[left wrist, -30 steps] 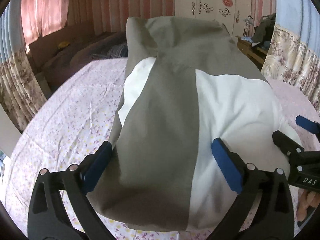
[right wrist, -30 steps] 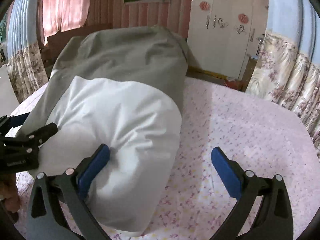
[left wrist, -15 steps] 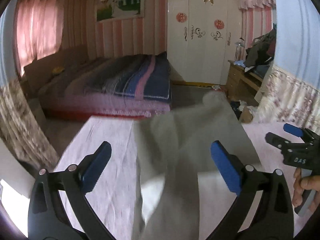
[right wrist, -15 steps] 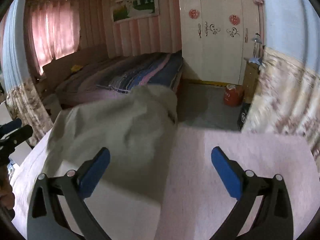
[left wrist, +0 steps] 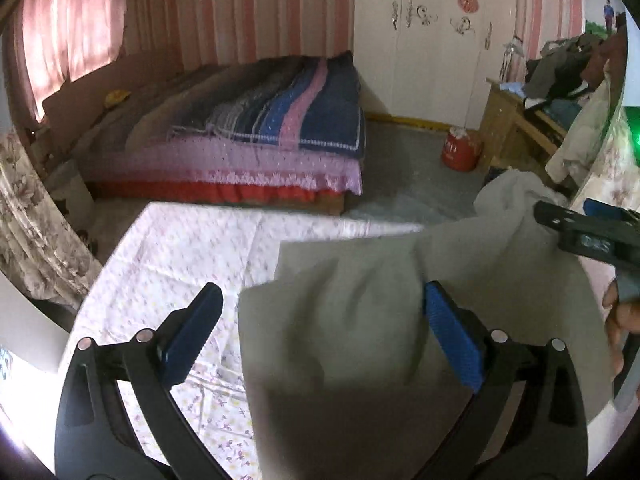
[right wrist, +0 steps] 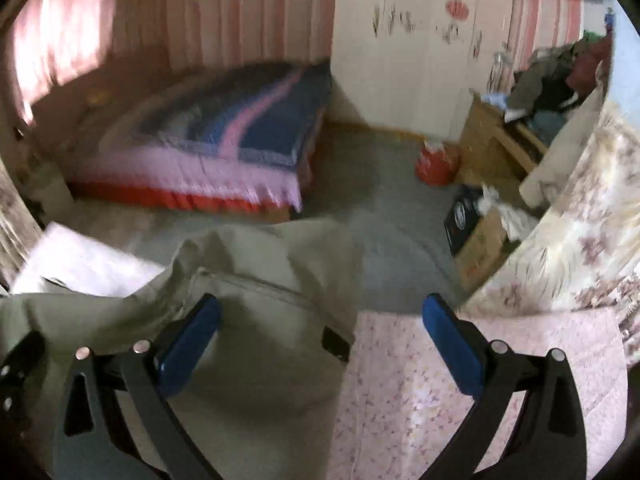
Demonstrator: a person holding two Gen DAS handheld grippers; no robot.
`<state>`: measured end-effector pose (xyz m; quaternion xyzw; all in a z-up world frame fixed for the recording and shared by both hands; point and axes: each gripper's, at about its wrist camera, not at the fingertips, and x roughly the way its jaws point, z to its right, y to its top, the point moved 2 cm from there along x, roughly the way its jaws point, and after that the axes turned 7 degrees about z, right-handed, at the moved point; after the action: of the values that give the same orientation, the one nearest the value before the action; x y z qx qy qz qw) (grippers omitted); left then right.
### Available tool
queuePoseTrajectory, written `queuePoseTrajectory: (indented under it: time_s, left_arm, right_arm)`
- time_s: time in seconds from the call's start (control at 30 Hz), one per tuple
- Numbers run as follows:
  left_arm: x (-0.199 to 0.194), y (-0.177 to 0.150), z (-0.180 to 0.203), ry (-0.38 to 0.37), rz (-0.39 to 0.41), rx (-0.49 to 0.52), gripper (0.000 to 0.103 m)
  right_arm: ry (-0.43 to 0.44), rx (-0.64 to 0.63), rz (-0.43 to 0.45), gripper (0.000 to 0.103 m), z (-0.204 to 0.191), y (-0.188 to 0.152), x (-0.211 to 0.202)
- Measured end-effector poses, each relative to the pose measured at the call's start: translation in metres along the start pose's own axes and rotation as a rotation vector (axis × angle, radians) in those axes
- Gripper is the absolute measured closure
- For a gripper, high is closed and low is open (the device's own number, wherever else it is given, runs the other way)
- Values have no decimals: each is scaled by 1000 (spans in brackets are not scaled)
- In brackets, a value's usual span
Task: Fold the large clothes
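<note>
A large grey-green garment [left wrist: 360, 320] lies on the floral-covered table [left wrist: 192, 248], reaching to its far edge. My left gripper [left wrist: 320, 336] hovers open above the garment's left part, with nothing between its blue pads. In the right wrist view the same garment [right wrist: 256, 320] fills the lower left, showing a seam and a dark tab. My right gripper [right wrist: 320, 336] is open over the garment's right edge, where cloth meets the table cover [right wrist: 420, 380]. The right gripper [left wrist: 576, 232] also shows at the right of the left wrist view, held by a hand [left wrist: 616, 320].
Beyond the table stands a bed [left wrist: 260, 128] with a striped blue and pink blanket. A red bin [left wrist: 460, 152] sits on the grey floor by a white wardrobe [left wrist: 432, 40]. A wooden desk piled with clothes [left wrist: 552, 80] is at the right, floral curtains on both sides.
Both grippers have tilted up from looking down on the garment, so the bedroom now fills the views. The garment's white part is out of view, and the right view is motion-blurred.
</note>
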<state>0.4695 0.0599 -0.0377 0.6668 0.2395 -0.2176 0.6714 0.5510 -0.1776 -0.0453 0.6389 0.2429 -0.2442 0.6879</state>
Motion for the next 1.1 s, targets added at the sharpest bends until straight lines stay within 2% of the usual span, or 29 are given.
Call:
queuePoseTrajectory:
  time_s: [0.07, 0.17, 0.27, 0.4, 0.5, 0.57, 0.6, 0.7, 0.83, 0.93, 1.03, 1.1]
  left_arm:
    - [9, -13, 0, 1, -24, 21, 3]
    - [25, -30, -3, -36, -93, 13, 3]
    - [37, -37, -15, -91, -149, -51, 3]
    - [1, -30, -27, -77, -62, -34, 3]
    - [-44, -33, -39, -76, 16, -13, 3]
    - [-73, -44, -52, -91, 35, -43, 3]
    - [-88, -55, -61, -114, 37, -90, 3]
    - [-113, -90, -72, -175, -4, -215, 3]
    - [-132, -123, -51, -192, -12, -212, 3]
    - [-133, -142, -38, -190, -17, -209, 3]
    - [-128, -154, -37, -211, -16, -245, 3]
    - [-118, -162, -39, -258, -42, -309, 3]
  right_arm:
    - [-9, -5, -55, 2, -1, -7, 18]
    - [-34, -57, -81, 2, -7, -17, 31]
    - [-4, -21, -57, 2, -2, -19, 27]
    - [84, 69, 9, 2, 18, -24, -16]
    - [171, 88, 51, 2, 23, -38, -71]
    - [225, 73, 90, 2, 20, -57, -114]
    - [241, 77, 100, 2, 19, -70, -132]
    - [289, 78, 92, 2, 11, -108, -168]
    - [306, 74, 77, 2, -7, -148, -189]
    - [310, 108, 46, 2, -14, -166, -189]
    - [305, 160, 23, 2, -13, -178, -183]
    - [299, 186, 1, 2, -10, -186, -177]
